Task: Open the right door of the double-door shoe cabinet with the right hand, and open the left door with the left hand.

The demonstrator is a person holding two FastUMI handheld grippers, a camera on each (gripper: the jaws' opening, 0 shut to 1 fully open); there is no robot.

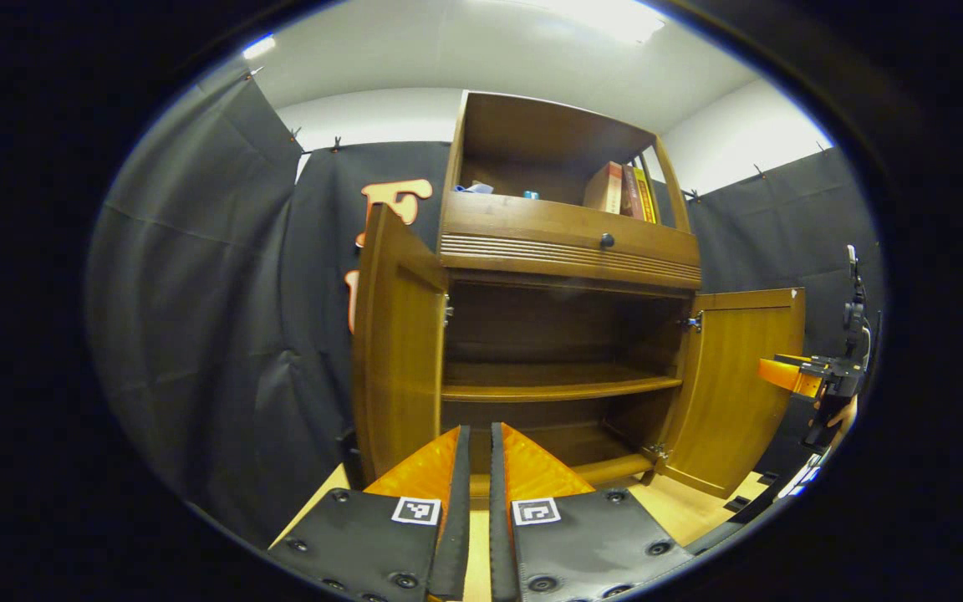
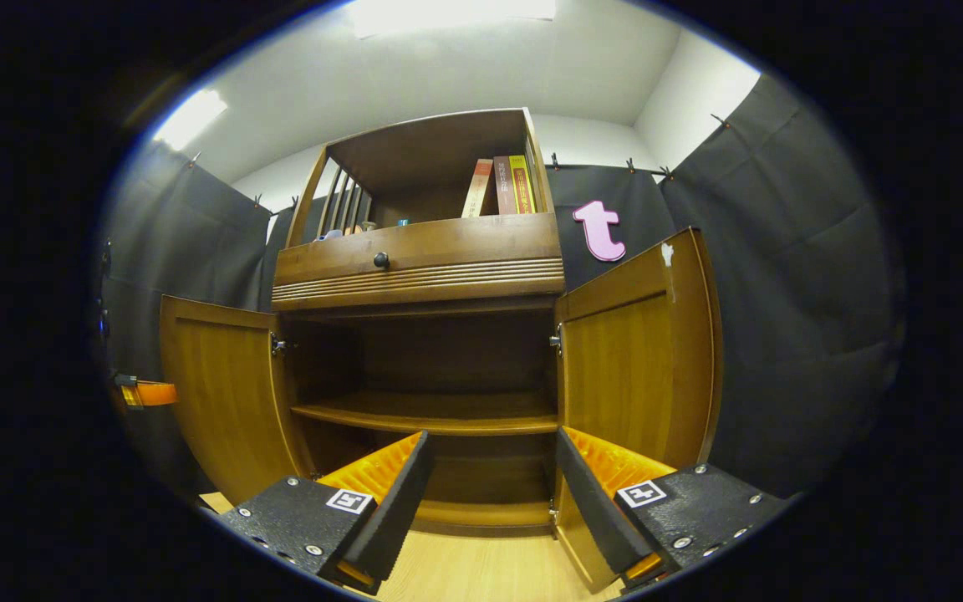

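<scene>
Shoe cabinet [image 2: 440, 359] stands ahead with both doors swung wide, so nothing needs holding: left tool [image 1: 479, 493] is almost pressed together, right tool [image 2: 490, 493] spread, both empty.

Black-draped walls [image 1: 197, 293], wooden floor [image 2: 481, 568], ceiling light [image 2: 448, 12]

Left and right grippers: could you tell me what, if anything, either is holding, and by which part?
Nothing is held. The left gripper is nearly closed on air, the right gripper is open; both doors stand open, untouched.

Both doors swung wide: left door [image 1: 398, 343], right door [image 2: 636, 351]. Bay open above and below middle shelf [image 2: 440, 414].
</scene>
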